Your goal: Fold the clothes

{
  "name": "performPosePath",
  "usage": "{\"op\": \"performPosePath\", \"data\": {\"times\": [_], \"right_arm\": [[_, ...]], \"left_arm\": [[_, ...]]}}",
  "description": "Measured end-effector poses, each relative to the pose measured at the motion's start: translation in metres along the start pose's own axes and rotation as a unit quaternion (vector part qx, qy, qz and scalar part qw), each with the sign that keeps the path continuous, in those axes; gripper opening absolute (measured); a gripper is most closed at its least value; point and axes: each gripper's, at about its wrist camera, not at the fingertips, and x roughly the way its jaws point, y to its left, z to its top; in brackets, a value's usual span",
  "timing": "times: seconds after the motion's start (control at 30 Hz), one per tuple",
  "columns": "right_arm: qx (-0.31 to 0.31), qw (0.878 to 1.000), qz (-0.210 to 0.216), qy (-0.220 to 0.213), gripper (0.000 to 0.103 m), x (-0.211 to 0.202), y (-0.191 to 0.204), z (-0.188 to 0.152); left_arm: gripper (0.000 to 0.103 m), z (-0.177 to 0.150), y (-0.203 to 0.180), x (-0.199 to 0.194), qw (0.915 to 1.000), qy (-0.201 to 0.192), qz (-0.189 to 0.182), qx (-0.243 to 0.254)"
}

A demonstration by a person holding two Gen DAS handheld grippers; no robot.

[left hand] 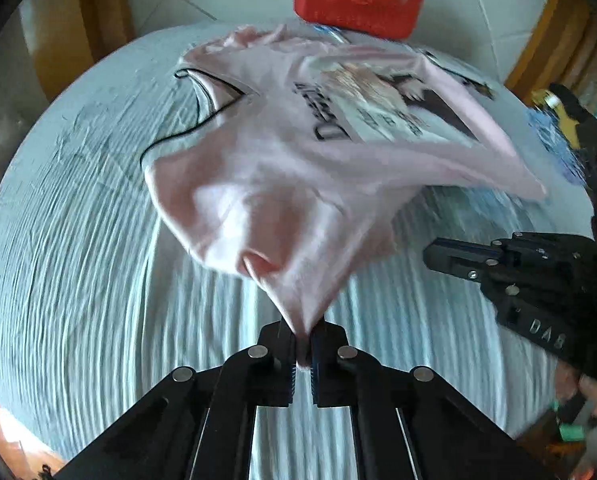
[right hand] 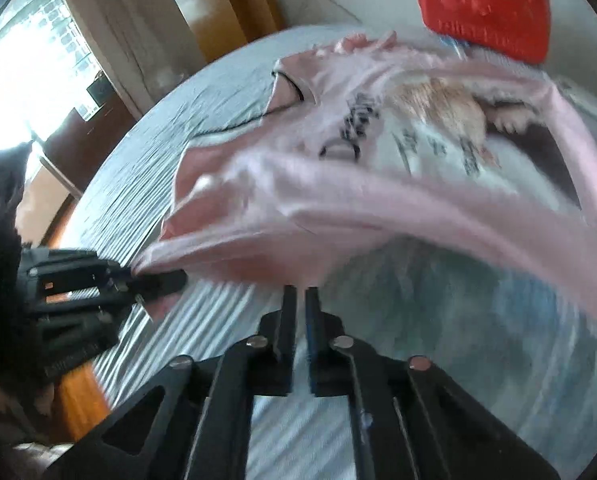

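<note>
Left tongs (left hand: pixel 303 344) pinch the pink shirt's (left hand: pixel 282 184) corner, lifting it mid-frame to fold; right tongs (right hand: pixel 301 304) nearly closed, empty.

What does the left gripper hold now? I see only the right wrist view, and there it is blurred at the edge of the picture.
Observer: In the left wrist view the left gripper is shut on a pinched fold of the pink shirt, which rises from its jaws.
Operator: Does my right gripper touch the shirt?
Observer: It seems not. The left wrist view shows the right gripper beside the lifted fold, with a strip of the striped sheet visible between them, and no cloth in its jaws.
</note>
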Motion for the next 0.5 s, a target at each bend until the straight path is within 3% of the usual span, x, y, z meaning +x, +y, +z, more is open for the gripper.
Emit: {"op": "performPosePath", "data": {"times": [0.1,0.3,0.5], "right_arm": [[0.013,0.999,-0.003,0.045,0.003,0.002,-0.012,-0.014],[0.012,0.999,0.024,-0.032,0.003,-0.019,-0.013,0.013],[0.002,1.0,0.015,-0.002,0.004,0.022,0.0,0.028]], "left_arm": [[0.005,-0.009,-0.006,0.005,0.9986,0.047,-0.024,0.01],[0.007,0.004,-0.004,0.001,0.9996,0.026,-0.001,0.005],[0.006,0.0,0.002,0.017,0.9992,0.04,-0.004,0.004]]}}
